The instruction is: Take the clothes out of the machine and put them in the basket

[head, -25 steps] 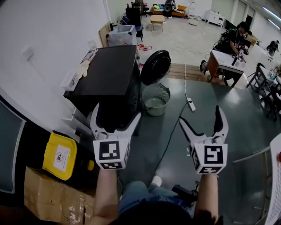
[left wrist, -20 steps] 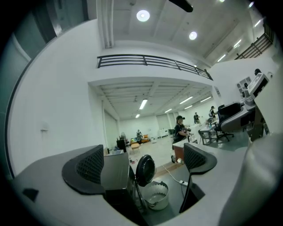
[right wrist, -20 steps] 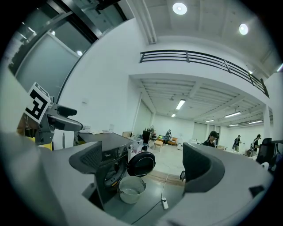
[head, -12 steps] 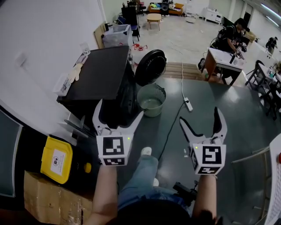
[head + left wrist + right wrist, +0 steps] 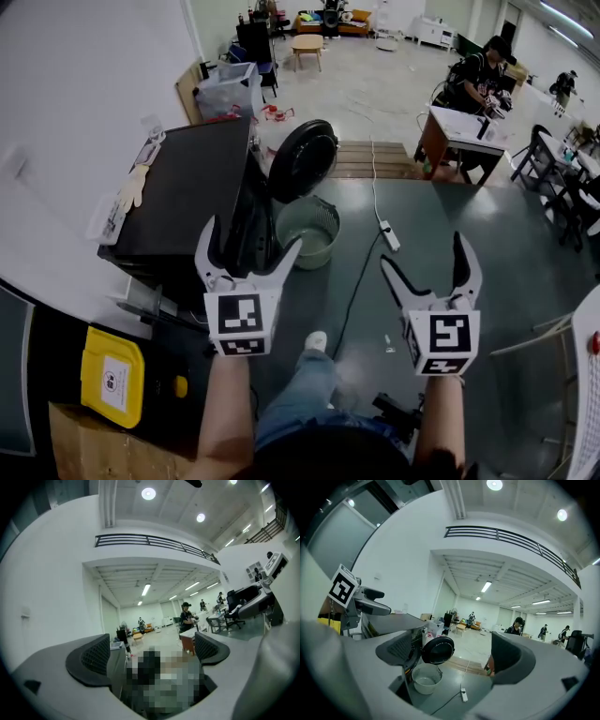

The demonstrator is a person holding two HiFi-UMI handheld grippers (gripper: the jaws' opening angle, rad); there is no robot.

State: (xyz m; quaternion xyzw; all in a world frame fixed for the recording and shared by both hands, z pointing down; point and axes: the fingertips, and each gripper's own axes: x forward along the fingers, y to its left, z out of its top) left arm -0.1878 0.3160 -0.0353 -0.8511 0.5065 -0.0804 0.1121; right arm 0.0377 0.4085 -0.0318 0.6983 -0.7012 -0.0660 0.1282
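A black washing machine (image 5: 187, 183) stands at the left with its round door (image 5: 302, 159) swung open. Beside it on the floor sits a pale green basket (image 5: 307, 232), which looks empty. No clothes show; the drum opening faces away from the head view. My left gripper (image 5: 253, 239) is open in front of the machine, nothing between its pads (image 5: 96, 656). My right gripper (image 5: 424, 253) is open over the dark floor; its jaws have just closed a little, with nothing between them. The right gripper view shows the machine (image 5: 401, 625), door (image 5: 437, 649) and basket (image 5: 426, 678) ahead.
A power strip (image 5: 387, 234) with its cable lies on the floor right of the basket. A wooden pallet (image 5: 370, 159) lies behind it. A yellow container (image 5: 112, 375) and a cardboard box (image 5: 84, 450) sit near left. A person works at a table (image 5: 469, 127) far right.
The person has stepped forward, carrying both grippers toward the machine and basket. The machine has slid left in the head view. Both grippers stay open and empty.
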